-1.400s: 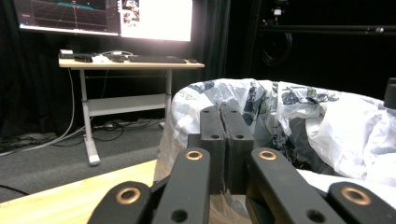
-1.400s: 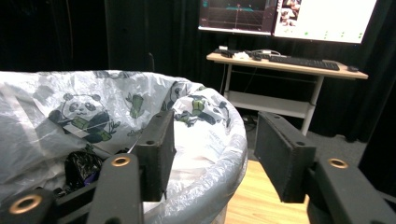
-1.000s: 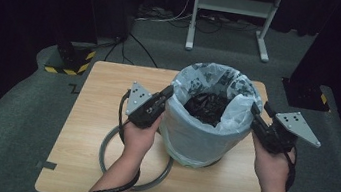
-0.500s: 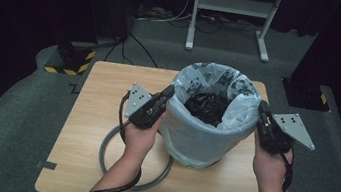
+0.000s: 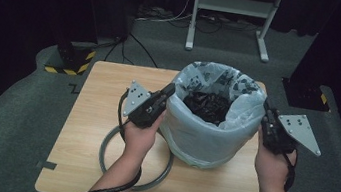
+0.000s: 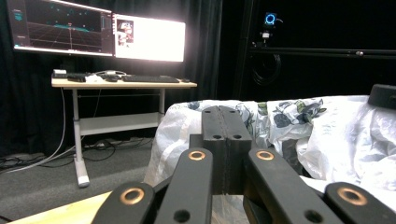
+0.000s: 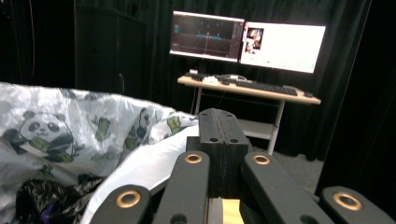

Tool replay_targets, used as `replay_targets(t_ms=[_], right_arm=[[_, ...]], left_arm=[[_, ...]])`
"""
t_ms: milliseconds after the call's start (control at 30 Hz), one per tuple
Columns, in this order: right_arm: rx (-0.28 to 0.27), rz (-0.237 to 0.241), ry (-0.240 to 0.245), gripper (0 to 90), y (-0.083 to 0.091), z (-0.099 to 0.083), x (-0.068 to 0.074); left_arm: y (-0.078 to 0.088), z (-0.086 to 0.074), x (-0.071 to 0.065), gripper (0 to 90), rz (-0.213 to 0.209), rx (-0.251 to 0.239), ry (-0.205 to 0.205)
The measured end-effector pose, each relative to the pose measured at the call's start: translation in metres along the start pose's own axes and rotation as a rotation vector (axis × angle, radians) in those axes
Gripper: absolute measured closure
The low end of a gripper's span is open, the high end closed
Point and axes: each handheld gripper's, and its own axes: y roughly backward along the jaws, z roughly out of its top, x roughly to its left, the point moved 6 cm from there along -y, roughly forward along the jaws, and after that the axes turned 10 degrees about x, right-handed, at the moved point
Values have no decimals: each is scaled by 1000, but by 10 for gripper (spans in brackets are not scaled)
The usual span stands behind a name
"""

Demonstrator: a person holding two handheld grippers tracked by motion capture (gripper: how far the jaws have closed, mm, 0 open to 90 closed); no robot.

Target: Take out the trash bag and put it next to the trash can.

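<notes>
I see the lined bin (image 5: pixel 209 131) standing on the tabletop (image 5: pixel 90 115), right of centre. A ring (image 5: pixel 111 161) lies just left of it, nearer me.

Recording lab or studio: black curtains (image 6: pixel 215 56) all round, two lit monitors (image 7: pixel 247 39) on desk (image 7: pixel 252 91), mounted camera (image 6: pixel 270 19), floor cables (image 5: pixel 169 17).

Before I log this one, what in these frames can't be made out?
- Bin body: high view, wrapped by the white bag.
- Grey ring: high view, partly behind the left hand and bag.
- Whether the left gripper or right gripper pinches bag film: shut jaws hide it.
- Black contents: too dark to identify.
</notes>
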Motion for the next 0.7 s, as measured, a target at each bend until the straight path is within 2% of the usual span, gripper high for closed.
replay_targets(t_ms=[433, 500, 567, 700], right_arm=[[-52, 10, -17, 900, 3, 25, 2], [-65, 12, -19, 900, 4, 30, 4], [-78, 14, -14, 900, 5, 36, 7], [-101, 24, -8, 900, 8, 50, 15]], left_arm=[[4, 16, -4, 899, -17, -21, -24], [5, 15, -4, 898, -15, -10, -34], [5, 12, -3, 898, -31, 15, -29], [8, 8, -1, 897, -34, 24, -27]])
